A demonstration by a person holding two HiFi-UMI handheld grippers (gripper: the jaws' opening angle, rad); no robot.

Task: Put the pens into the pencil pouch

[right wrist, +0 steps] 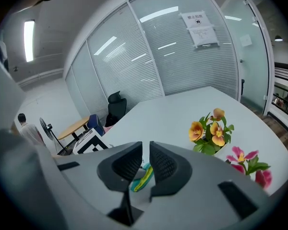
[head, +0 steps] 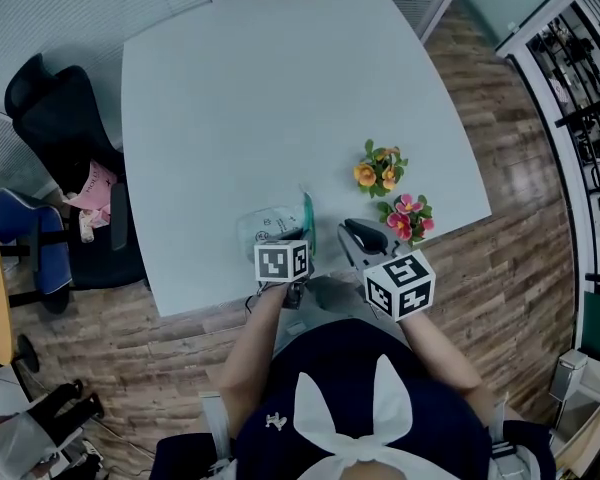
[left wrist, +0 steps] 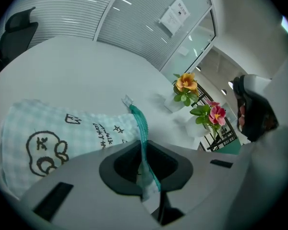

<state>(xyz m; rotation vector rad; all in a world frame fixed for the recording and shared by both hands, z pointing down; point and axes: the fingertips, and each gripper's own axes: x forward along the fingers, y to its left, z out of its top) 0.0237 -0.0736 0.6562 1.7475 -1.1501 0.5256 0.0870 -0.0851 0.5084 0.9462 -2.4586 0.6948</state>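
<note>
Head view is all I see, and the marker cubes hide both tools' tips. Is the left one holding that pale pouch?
Observer: Yes, the left gripper is shut on the teal zipper edge of the pale green checked fabric pouch.
Operator: And the right one?
Observer: The right gripper has its jaws a narrow gap apart; a yellow and teal thing shows there, gripped or not I cannot tell.
Operator: Anything printed on the pouch?
Observer: A black line-drawn cartoon figure.
</note>
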